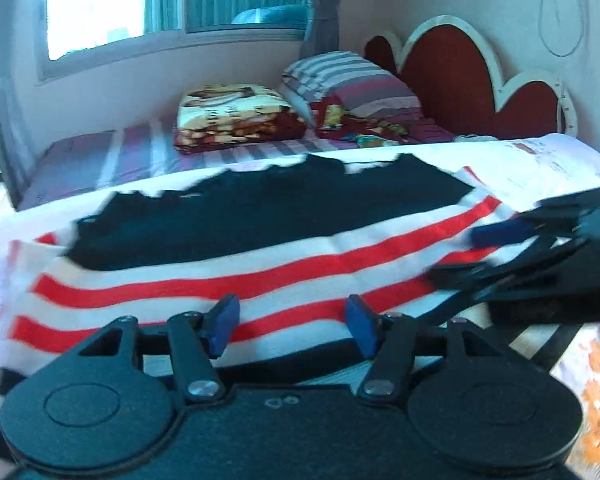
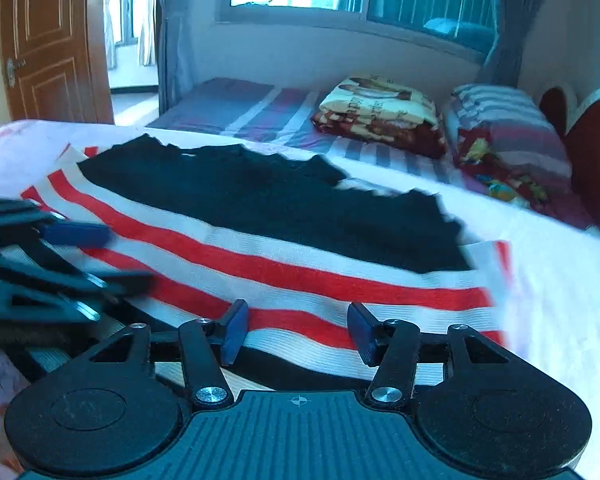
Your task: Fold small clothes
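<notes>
We see the bed (image 1: 539, 160) carrying the striped cloth (image 1: 220, 276), and the black garment (image 1: 260, 216) lies flat on it, near the bed's front edge, not yet folded. Our left gripper (image 1: 292, 326) and right gripper (image 2: 296, 332) hover at the cloth's near edge, jaws apart and empty, so all folding is left.

Overexposed window (image 1: 96, 8) daylight; motion blur, fisheye-curved edges.

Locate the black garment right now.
In both wrist views the black garment lies flat on the red-and-white striped cloth, just beyond both open claws, with the folded blanket behind it.
</notes>
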The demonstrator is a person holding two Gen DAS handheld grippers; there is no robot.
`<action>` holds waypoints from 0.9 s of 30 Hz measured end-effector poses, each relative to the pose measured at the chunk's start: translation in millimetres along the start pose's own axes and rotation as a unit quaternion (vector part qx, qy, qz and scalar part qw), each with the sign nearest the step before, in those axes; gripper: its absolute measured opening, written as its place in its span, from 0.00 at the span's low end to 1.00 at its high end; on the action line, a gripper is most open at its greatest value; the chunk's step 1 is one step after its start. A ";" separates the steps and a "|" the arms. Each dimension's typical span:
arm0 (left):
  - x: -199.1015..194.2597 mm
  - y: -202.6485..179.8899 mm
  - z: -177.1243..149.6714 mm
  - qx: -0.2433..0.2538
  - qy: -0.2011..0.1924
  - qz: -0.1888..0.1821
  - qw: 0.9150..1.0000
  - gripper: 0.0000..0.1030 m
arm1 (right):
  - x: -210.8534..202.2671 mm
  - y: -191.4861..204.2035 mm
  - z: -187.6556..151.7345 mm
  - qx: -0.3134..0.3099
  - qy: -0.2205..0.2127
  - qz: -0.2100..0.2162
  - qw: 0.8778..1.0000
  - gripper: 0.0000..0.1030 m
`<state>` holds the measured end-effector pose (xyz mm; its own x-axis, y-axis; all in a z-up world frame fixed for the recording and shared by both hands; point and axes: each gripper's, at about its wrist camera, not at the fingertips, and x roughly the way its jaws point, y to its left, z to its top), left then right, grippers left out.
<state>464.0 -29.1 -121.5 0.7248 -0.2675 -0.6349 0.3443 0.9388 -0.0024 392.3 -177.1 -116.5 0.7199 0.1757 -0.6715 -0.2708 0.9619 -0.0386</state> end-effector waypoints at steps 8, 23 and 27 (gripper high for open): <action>-42.7 69.6 -27.4 -0.061 0.003 0.056 0.997 0.63 | -42.7 -57.7 -32.9 0.087 0.005 -0.051 0.995 0.52; -64.3 18.7 -61.7 -0.001 0.011 0.085 0.996 0.66 | -56.2 9.7 -66.6 0.035 0.031 -0.037 0.998 0.53; -84.8 55.2 -75.4 -0.042 0.014 0.067 0.997 0.66 | -75.5 -26.4 -82.0 0.075 0.043 -0.020 0.996 0.53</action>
<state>376.6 61.7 -126.0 0.7435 -0.1339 -0.6552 0.1937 0.9809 0.0193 292.7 -233.0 -125.4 0.6693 0.1243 -0.7325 -0.1394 0.9894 0.0405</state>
